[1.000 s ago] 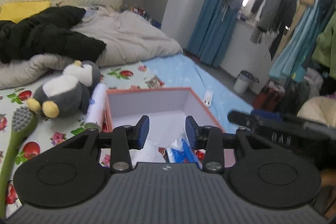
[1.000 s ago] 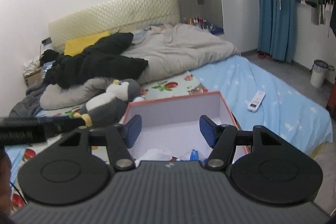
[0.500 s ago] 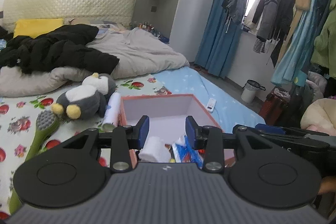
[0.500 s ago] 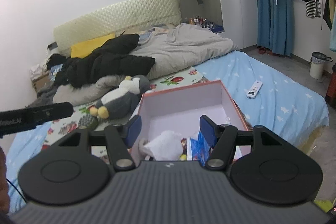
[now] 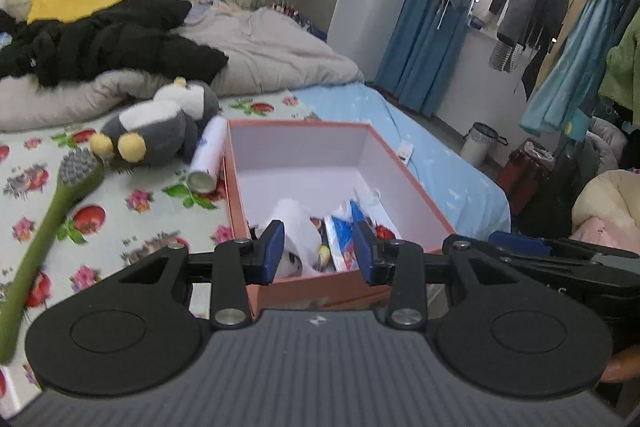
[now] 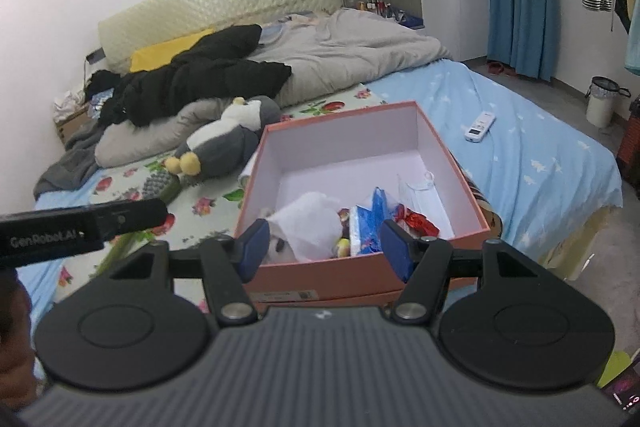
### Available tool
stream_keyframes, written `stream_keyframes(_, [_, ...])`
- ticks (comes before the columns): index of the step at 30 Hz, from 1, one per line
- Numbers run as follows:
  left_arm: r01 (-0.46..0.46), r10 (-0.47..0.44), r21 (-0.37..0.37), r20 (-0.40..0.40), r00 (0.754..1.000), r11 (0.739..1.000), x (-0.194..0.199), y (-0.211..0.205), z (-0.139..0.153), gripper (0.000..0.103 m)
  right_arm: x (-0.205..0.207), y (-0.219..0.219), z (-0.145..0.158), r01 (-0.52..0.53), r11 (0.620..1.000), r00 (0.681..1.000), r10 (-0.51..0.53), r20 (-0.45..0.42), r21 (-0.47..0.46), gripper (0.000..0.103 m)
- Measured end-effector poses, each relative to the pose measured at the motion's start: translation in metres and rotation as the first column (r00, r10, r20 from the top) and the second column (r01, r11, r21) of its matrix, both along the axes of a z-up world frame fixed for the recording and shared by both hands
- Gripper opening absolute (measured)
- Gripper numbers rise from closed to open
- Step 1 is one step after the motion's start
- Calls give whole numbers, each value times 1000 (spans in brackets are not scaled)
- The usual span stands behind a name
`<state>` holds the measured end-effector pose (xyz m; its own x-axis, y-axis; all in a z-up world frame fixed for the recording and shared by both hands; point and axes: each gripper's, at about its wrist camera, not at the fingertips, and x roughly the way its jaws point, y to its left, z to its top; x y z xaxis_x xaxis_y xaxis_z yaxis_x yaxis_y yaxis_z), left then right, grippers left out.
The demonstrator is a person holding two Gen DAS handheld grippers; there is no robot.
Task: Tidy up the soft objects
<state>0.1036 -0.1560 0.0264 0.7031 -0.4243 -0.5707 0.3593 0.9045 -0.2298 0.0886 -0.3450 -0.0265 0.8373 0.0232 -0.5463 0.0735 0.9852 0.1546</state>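
A salmon box [image 5: 298,123] with a white inside stands on the bed, holding a white crumpled bag [image 5: 298,223], a blue packet [image 5: 340,233] and a red wrapper [image 6: 418,221]. A grey and white penguin plush [image 5: 156,131] lies on the floral sheet just left of the box [image 6: 452,163]; the right wrist view shows the penguin plush [image 6: 224,143] too. My left gripper [image 5: 319,253] hangs open over the box's near wall, nothing between its fingers. My right gripper [image 6: 324,251] is open wider above the same near edge, also empty.
A green long-handled brush [image 5: 52,211] and a white tube [image 5: 208,155] lie left of the box. A black jacket [image 5: 100,43] and a grey duvet [image 6: 352,51] fill the bed's far end. A white remote [image 6: 480,126] rests on the blue sheet. A bin [image 6: 602,101] stands on the floor.
Both grippers have drawn back from the box toward the bed's near edge. More of the box's inside, its contents and its near wall now show. Jaw openings are unchanged.
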Motion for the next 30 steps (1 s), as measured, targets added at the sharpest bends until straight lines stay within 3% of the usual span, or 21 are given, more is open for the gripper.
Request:
stream_keyframes(12, [-29, 30, 11, -76, 997, 1000, 11, -5, -39, 44, -1, -7, -19, 4, 1000, 1000, -5, -29, -29, 64])
stream_keyframes(30, [-42, 42, 10, -82, 996, 999, 7, -1, -41, 44, -2, -6, -21, -2, 999, 1000, 1, -27, -36, 64])
